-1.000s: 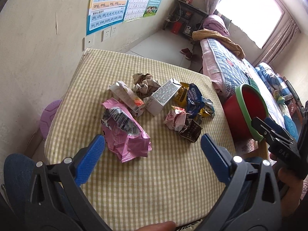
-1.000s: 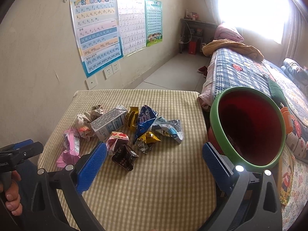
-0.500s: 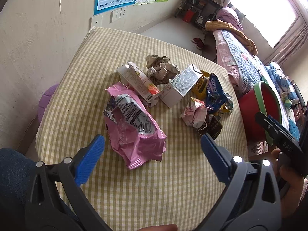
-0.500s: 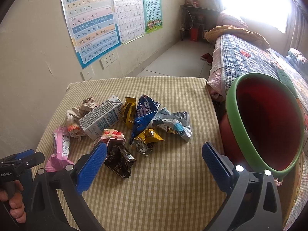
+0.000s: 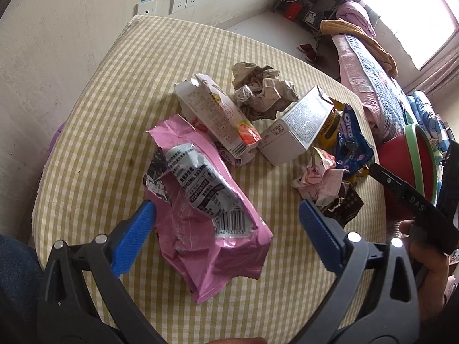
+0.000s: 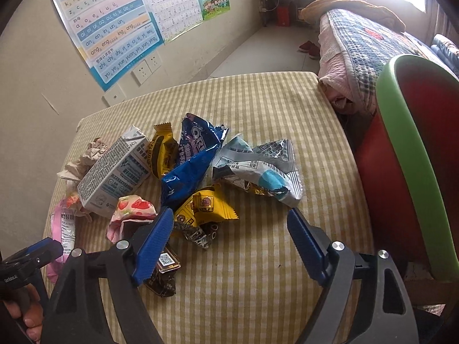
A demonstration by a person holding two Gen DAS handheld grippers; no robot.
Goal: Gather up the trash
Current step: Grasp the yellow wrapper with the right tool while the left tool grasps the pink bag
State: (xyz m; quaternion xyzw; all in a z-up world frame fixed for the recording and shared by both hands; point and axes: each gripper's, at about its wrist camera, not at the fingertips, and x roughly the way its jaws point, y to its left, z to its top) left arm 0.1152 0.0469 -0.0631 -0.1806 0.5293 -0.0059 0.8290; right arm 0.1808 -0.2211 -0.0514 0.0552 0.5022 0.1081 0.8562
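Two grippers are held over a checked table [image 5: 120, 91] strewn with wrappers, none yet collected. At the left, the left gripper [image 5: 226, 220] is seen with its blue pads wide apart, nothing clamped; the pink bag [image 5: 200, 223] lies directly between and just beyond them, its long axis running from 11 o'clock to 5 o'clock, so this hand is judged nearer to it. Further right, the right gripper [image 6: 229, 233] is closing, with nothing pressed between its pads; the yellow wrapper [image 6: 205, 205] lies just ahead at 11 o'clock. The red bin [image 6: 401, 172] stands off the table edge at 3 o'clock.
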